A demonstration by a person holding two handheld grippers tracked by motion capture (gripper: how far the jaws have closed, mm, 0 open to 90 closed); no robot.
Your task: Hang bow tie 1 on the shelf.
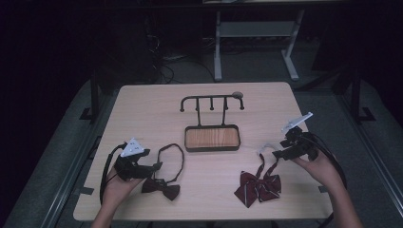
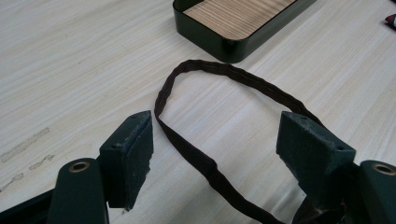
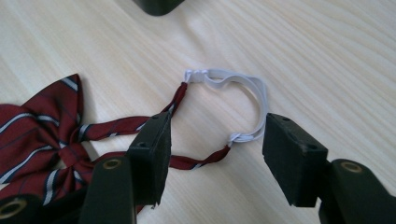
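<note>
Hovering over both neck loops, jaws apart: left gripper [image 1: 151, 167] straddles the dark bow tie's strap [image 2: 196, 158], right gripper [image 1: 269, 153] brackets the striped bow tie's white elastic [image 3: 247, 100]. Both ties lie flat on the counter [image 1: 142, 114], loops toward the hook stand [image 1: 211, 100], presumably for hanging there. No readable labels or writing.

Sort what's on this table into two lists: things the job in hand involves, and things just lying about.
In the job:
- left gripper, open over the strap of the dark bow tie
- right gripper, open by the white elastic loop of the striped bow tie

Lying about:
- hook rack with its wooden tray, not touched by either gripper
- the table
</note>
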